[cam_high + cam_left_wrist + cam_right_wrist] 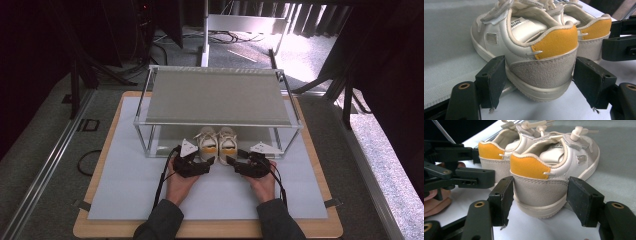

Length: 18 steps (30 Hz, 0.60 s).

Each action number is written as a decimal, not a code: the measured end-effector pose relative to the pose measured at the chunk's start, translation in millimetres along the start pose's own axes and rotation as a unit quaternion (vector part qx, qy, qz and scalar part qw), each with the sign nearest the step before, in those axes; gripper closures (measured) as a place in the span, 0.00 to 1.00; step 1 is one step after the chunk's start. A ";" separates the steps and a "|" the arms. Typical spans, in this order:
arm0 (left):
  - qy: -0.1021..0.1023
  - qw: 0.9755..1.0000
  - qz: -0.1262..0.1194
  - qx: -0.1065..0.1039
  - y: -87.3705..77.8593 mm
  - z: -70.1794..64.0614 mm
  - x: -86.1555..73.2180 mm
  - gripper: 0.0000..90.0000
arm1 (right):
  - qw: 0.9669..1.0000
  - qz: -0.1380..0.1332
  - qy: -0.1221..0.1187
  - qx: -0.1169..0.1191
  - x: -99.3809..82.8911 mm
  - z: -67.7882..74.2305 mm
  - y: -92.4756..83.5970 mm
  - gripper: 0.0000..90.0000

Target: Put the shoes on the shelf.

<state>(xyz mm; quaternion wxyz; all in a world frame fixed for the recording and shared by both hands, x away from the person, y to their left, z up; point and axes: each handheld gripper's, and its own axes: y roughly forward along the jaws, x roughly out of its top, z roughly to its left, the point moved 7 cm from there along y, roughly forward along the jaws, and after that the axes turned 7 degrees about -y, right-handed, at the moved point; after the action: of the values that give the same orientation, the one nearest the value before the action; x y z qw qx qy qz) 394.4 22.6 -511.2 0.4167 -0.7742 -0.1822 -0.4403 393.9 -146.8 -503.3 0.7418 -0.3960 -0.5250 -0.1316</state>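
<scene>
A pair of small white shoes with yellow heel tabs stands side by side, toes pointing under a low rack. In the high view the left shoe (207,144) and the right shoe (228,144) sit at the rack's front edge. My left gripper (206,164) is behind the left shoe. In the left gripper view, my left gripper (541,85) is open with that shoe's heel (544,70) between its pads. My right gripper (231,161) is behind the right shoe. My right gripper (542,202) straddles the right shoe's heel (536,190), open, with a small gap at the pads.
The two-level metal rack (215,123) with a grey top shelf stands at the back of a pale mat (130,185) on a wooden board (200,231). Carpet and dark stands surround the table. The person's hands rest on the mat.
</scene>
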 end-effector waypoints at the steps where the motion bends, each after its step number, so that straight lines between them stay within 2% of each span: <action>1: 0.001 1.000 0.001 0.000 0.3 -0.3 0.5 0.30 | 1.000 -0.002 0.001 0.001 0.0 -0.2 -0.2 0.43; 11: -0.010 1.000 0.000 -0.001 5.6 5.4 7.3 0.31 | 1.000 -0.017 -0.003 -0.006 9.1 -0.9 6.0 0.44; 18: -0.016 1.000 0.001 0.001 10.7 10.0 10.7 0.31 | 1.000 -0.012 -0.003 -0.010 12.7 -5.3 11.7 0.43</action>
<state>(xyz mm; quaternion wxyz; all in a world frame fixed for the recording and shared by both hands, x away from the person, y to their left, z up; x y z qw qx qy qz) 412.5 23.5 -510.1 0.4150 -0.7811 -0.1885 -0.4269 409.8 -140.3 -498.1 0.7344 -0.3981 -0.5304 -0.1445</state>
